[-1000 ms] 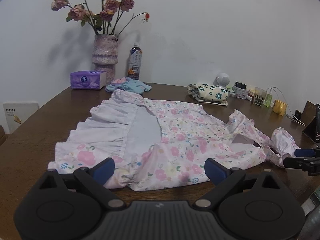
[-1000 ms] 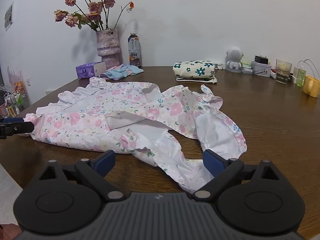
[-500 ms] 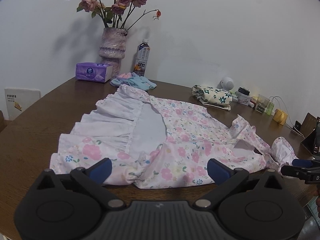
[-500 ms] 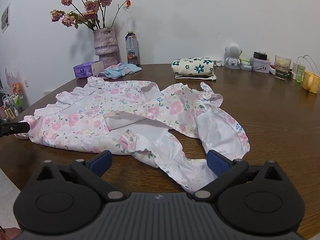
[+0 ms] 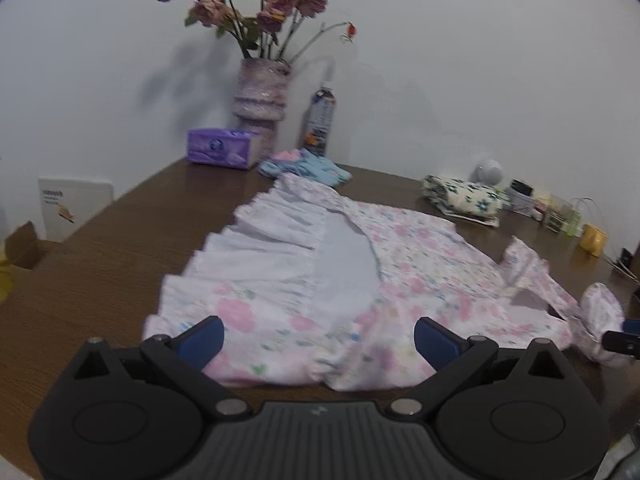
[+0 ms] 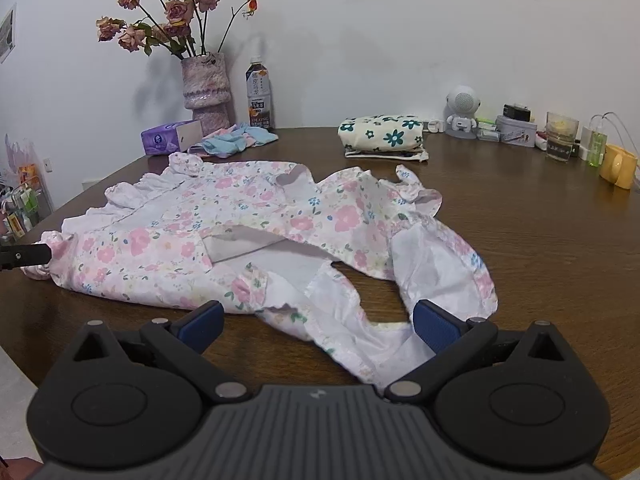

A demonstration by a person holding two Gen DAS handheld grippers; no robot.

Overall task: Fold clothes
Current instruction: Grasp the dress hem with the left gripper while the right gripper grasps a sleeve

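A pink floral child's dress (image 5: 420, 264) lies spread on the brown table (image 5: 120, 240), its white lining showing at the ruffled hem. My left gripper (image 5: 318, 340) is open at the hem end, with the hem's edge lying between its blue pads. My right gripper (image 6: 319, 322) is open at the other end of the dress (image 6: 240, 216), and a white ruffled sleeve lies between its fingers. One finger of the left gripper (image 6: 24, 256) shows beside the hem at the far left of the right wrist view.
Along the back of the table (image 6: 540, 240) stand a vase of roses (image 6: 206, 88), a bottle (image 6: 259, 98), a purple tissue box (image 6: 168, 142), blue cloths (image 6: 236, 142), a folded floral cloth (image 6: 380, 132), small jars and a yellow mug (image 6: 618, 166).
The left gripper has moved forward over the hem, and its view is blurred by motion. The right gripper has edged closer to the sleeve. Both stay open.
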